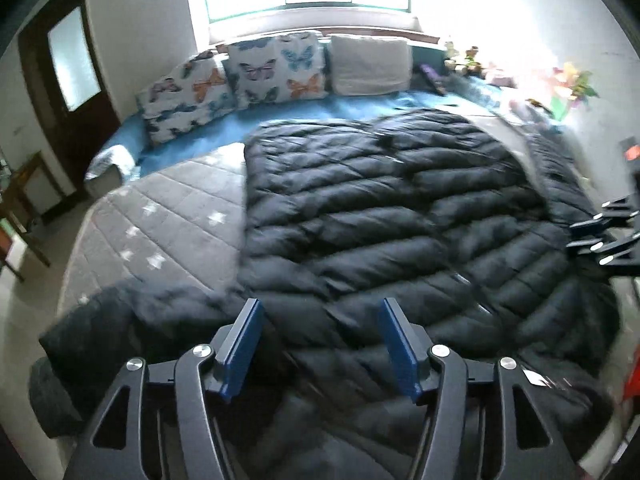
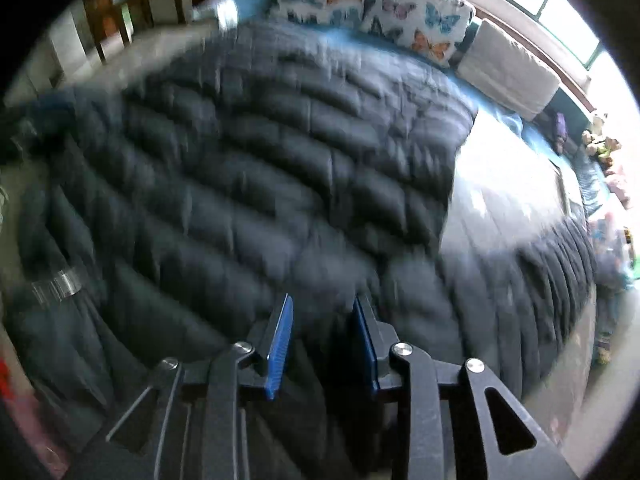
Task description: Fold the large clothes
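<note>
A large black quilted puffer coat [image 1: 380, 208] [image 2: 260, 152] lies spread flat across the bed. One sleeve [image 1: 80, 344] trails off to the near left, and another [image 2: 552, 280] stretches along the right side. My left gripper [image 1: 320, 304] hovers over the coat's near edge, open, with nothing between its blue pads [image 1: 240, 344]. My right gripper [image 2: 323, 300] hangs above the coat's lower middle with a narrower gap between its pads. It stands open with only the fabric below showing through, and its view is blurred. It also shows in the left wrist view as the right gripper [image 1: 576, 236] at the coat's right edge.
The bed has a grey quilted cover [image 1: 168, 216] and a blue sheet [image 1: 208, 136]. Butterfly pillows [image 1: 276, 68] and a white pillow [image 1: 370, 64] line the window side. A dark door [image 1: 68, 64] and wooden furniture [image 1: 20, 200] stand to the left, and flowers [image 1: 572, 88] at the far right.
</note>
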The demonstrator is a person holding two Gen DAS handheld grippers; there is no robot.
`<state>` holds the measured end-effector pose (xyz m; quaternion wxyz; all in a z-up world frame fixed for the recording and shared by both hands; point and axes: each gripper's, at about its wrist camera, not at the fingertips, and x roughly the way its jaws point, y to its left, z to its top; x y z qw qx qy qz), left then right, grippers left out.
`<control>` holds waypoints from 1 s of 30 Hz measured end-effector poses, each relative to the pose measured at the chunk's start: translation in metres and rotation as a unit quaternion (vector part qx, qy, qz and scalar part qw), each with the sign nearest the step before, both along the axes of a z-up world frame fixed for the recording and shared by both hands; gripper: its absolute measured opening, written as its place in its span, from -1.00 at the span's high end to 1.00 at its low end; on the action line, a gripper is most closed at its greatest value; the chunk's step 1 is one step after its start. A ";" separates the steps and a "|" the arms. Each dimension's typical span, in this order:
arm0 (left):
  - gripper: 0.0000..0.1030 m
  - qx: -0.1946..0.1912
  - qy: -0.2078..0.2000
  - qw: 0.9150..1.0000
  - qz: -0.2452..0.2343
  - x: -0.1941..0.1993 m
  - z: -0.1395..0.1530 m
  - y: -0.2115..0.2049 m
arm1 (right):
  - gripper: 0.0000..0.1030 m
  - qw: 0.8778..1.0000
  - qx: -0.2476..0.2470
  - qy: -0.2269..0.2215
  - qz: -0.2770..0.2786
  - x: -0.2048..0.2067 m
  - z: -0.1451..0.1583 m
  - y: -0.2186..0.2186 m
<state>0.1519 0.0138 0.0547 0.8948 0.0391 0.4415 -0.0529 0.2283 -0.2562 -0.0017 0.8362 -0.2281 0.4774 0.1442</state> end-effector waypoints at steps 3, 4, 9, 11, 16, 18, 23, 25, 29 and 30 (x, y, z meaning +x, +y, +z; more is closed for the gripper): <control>-0.26 -0.022 0.011 0.999 -0.027 -0.022 -0.005 -0.014 | 0.35 0.998 -0.036 0.033 -0.029 -0.015 -0.036 -0.024; -0.26 -0.028 0.013 0.999 -0.034 -0.028 -0.009 -0.019 | 0.34 0.999 -0.020 0.015 -0.029 -0.022 -0.036 -0.031; -0.25 -0.057 0.032 0.995 -0.080 -0.050 -0.029 -0.046 | 0.33 0.999 0.002 -0.003 -0.040 -0.034 -0.010 -0.026; -0.25 -0.053 0.031 0.992 -0.108 -0.059 -0.036 -0.061 | 0.33 1.000 0.017 -0.022 -0.013 -0.042 0.003 -0.008; -0.22 -0.039 0.043 0.986 -0.155 -0.083 -0.058 -0.089 | 0.11 0.995 0.078 -0.013 0.062 -0.062 0.007 0.039; -0.22 -0.031 0.045 0.985 -0.162 -0.092 -0.069 -0.094 | 0.04 0.993 0.080 -0.003 0.090 -0.064 -0.008 0.059; -0.22 -0.048 0.047 0.984 -0.168 -0.107 -0.068 -0.086 | 0.04 0.993 0.035 0.008 0.108 -0.063 -0.033 0.066; -0.22 -0.068 0.044 0.985 -0.155 -0.111 -0.059 -0.073 | 0.04 0.994 0.047 -0.006 0.101 -0.061 -0.014 0.067; -0.26 -0.091 0.016 0.991 -0.092 -0.119 -0.037 -0.035 | 0.03 0.986 0.100 -0.044 0.123 -0.069 0.013 0.080; -0.26 -0.098 0.013 0.993 -0.071 -0.119 -0.032 -0.023 | 0.02 0.984 0.110 -0.049 0.132 -0.072 0.014 0.086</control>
